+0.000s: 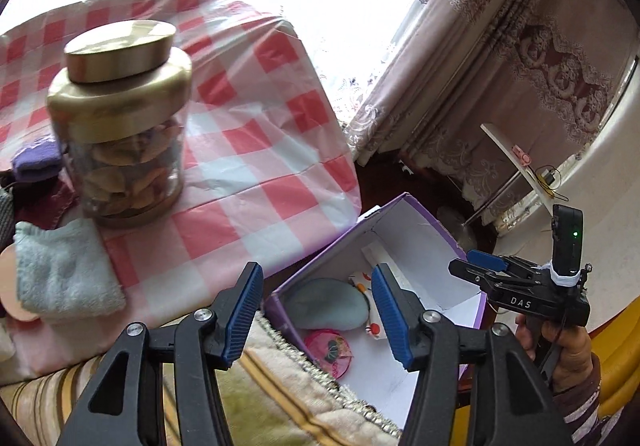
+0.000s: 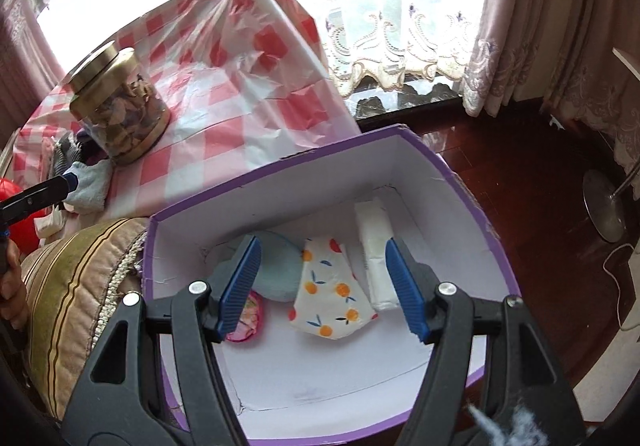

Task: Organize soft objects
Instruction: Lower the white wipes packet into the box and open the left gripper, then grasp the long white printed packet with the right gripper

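A purple box with a white inside [image 2: 404, 150] [image 1: 424, 230] stands below the table's edge. In it lie a blue-grey pouch [image 2: 280, 270] [image 1: 324, 306], an orange-print cloth [image 2: 328, 286], a white tissue pack [image 2: 376, 246] and a round pink item [image 2: 248, 320] [image 1: 328, 350]. My right gripper [image 2: 322, 258] [image 1: 486, 260] hovers open over the box with nothing between its fingers. My left gripper [image 1: 316, 286] is open and empty above the box's near corner; its tip [image 2: 70, 179] shows at the left. A light blue towel [image 1: 64, 266] [image 2: 90, 186] lies on the table.
A glass jar with a gold lid [image 1: 124, 118] [image 2: 120, 106] stands on the red-checked tablecloth [image 1: 260, 150], with a purple cloth [image 1: 34, 162] and dark fabrics to its left. A striped cushion [image 2: 76, 286] adjoins the box. Curtains [image 2: 520, 46] and a lamp base [image 2: 604, 206] are on the right.
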The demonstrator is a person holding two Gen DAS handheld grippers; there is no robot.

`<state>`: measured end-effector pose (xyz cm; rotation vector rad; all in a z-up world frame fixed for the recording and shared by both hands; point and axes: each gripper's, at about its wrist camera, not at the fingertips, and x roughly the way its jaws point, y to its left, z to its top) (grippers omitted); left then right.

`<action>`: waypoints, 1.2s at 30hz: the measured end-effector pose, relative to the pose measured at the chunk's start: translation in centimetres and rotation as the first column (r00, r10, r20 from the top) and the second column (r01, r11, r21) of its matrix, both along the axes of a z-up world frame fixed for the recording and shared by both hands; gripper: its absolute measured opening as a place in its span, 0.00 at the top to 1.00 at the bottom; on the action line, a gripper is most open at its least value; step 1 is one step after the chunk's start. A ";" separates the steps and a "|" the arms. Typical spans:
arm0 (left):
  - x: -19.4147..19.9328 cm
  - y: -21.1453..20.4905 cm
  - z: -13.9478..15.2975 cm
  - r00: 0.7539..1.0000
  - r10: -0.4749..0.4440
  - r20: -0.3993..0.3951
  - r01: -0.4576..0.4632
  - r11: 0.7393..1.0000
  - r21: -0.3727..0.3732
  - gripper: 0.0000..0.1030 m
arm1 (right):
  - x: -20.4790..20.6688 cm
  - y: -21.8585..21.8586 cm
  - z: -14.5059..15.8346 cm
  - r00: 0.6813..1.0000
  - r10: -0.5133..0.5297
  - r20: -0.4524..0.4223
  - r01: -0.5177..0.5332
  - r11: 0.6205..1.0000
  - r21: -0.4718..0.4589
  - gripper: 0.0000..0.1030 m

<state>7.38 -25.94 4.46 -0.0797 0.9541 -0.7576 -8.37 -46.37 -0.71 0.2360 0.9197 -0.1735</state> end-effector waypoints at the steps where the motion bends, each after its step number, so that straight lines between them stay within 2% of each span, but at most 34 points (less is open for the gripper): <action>1: 0.0 0.9 0.0 1.000 0.022 0.004 -0.022 1.000 0.007 0.44 | 0.3 0.9 0.2 1.000 0.024 0.004 -0.024 1.000 -0.005 0.34; 6: 0.0 5.8 -0.1 0.992 0.125 0.011 -0.125 0.992 0.020 0.44 | 1.9 5.1 1.3 0.991 0.129 0.026 -0.129 0.991 0.020 0.34; 10: -0.2 10.6 -0.5 0.975 0.224 0.019 -0.224 0.974 0.031 0.44 | 3.2 8.6 1.8 0.976 0.216 0.026 -0.217 0.976 0.009 0.34; 18: -0.6 20.2 -1.6 0.900 0.436 -0.005 -0.435 0.899 0.042 0.44 | 5.6 15.0 2.0 0.930 0.366 0.022 -0.367 0.930 0.025 0.34; 24: -0.4 25.3 -2.6 0.850 0.524 -0.043 -0.522 0.851 0.052 0.44 | 7.2 19.8 2.4 0.880 0.475 0.017 -0.475 0.880 0.019 0.34; 29: -0.6 27.7 -2.8 0.824 0.566 -0.037 -0.563 0.824 0.063 0.44 | 8.6 24.7 2.4 0.810 0.587 0.000 -0.587 0.810 -0.010 0.34; 33: -0.9 28.8 -3.0 0.804 0.594 -0.036 -0.591 0.804 0.071 0.44 | 10.3 29.6 2.1 0.724 0.690 -0.024 -0.690 0.722 -0.048 0.34; 36: -1.3 29.9 -3.1 0.782 0.623 -0.030 -0.620 0.782 0.069 0.44 | 11.4 33.6 1.7 0.643 0.765 -0.043 -0.765 0.637 -0.092 0.34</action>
